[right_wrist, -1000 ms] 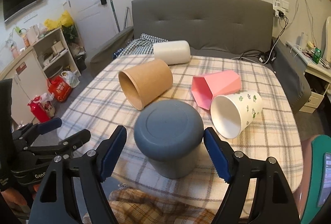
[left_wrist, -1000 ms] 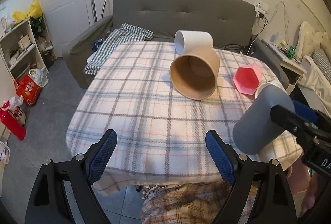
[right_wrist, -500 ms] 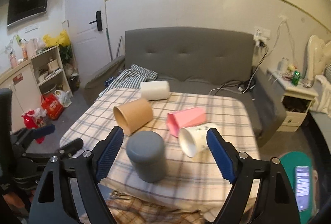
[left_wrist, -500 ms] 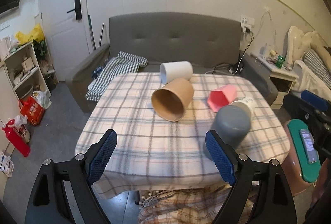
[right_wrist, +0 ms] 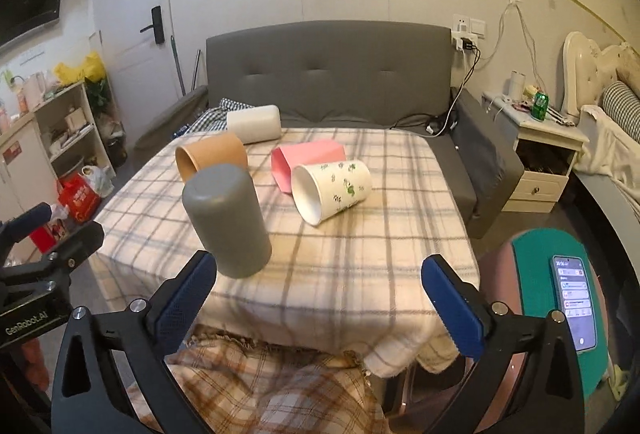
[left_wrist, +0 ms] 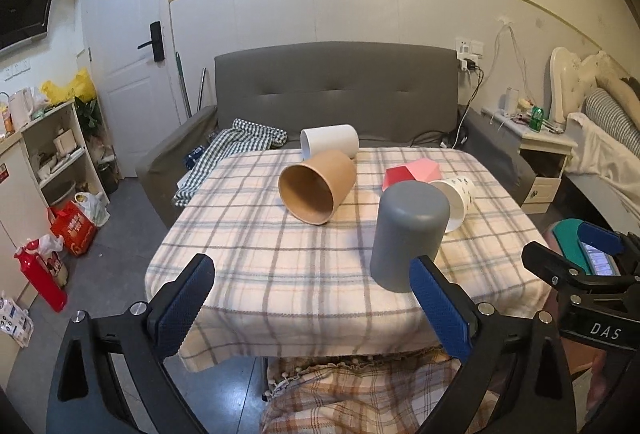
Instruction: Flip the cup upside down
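A grey cup stands upside down near the front edge of the plaid-covered table; it also shows in the right wrist view. Four cups lie on their sides behind it: a brown paper cup, a white cup, a pink angular cup and a white cup with green prints. My left gripper is open and empty, in front of the table edge. My right gripper is open and empty, also back from the table, right of the grey cup.
A grey sofa stands behind the table with a checked cloth on it. A shelf unit and bags are on the left. A nightstand is on the right. A phone lies on a green-topped stool.
Both grippers have pulled back and away from the table. The right gripper, which flanked the grey cup a second ago, has left it standing upside down.
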Demonstrator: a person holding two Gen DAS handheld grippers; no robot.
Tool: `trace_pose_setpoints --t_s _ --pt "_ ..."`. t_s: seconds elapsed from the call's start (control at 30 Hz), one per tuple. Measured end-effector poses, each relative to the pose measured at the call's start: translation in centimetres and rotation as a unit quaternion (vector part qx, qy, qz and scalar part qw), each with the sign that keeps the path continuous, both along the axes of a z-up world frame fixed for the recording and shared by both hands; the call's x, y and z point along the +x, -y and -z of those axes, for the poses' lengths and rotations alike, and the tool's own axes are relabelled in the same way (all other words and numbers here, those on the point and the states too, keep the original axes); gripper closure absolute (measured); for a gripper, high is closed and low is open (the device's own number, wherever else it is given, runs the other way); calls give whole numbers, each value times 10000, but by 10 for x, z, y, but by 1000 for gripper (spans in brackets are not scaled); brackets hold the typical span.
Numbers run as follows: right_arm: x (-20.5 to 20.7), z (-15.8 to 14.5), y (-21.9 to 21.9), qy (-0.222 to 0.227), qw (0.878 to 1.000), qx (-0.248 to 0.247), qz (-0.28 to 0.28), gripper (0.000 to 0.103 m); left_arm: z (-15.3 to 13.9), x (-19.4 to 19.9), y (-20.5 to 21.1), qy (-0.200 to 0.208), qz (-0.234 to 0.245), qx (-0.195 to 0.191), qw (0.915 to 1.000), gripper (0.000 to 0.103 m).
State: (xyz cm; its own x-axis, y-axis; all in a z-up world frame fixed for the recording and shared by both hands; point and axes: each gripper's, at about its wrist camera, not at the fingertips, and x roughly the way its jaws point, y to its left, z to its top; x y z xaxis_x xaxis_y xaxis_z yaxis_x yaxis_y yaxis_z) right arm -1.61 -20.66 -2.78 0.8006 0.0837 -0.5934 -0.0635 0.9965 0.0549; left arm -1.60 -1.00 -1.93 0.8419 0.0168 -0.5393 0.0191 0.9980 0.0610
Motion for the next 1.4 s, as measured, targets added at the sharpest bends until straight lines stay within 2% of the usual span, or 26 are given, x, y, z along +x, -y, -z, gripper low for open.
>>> trace_pose_setpoints --t_s 1.4 --pt "-2 1 -7 -13 10000 -85 -51 0 7 -2 -4 -175 -46 -212 9996 2"
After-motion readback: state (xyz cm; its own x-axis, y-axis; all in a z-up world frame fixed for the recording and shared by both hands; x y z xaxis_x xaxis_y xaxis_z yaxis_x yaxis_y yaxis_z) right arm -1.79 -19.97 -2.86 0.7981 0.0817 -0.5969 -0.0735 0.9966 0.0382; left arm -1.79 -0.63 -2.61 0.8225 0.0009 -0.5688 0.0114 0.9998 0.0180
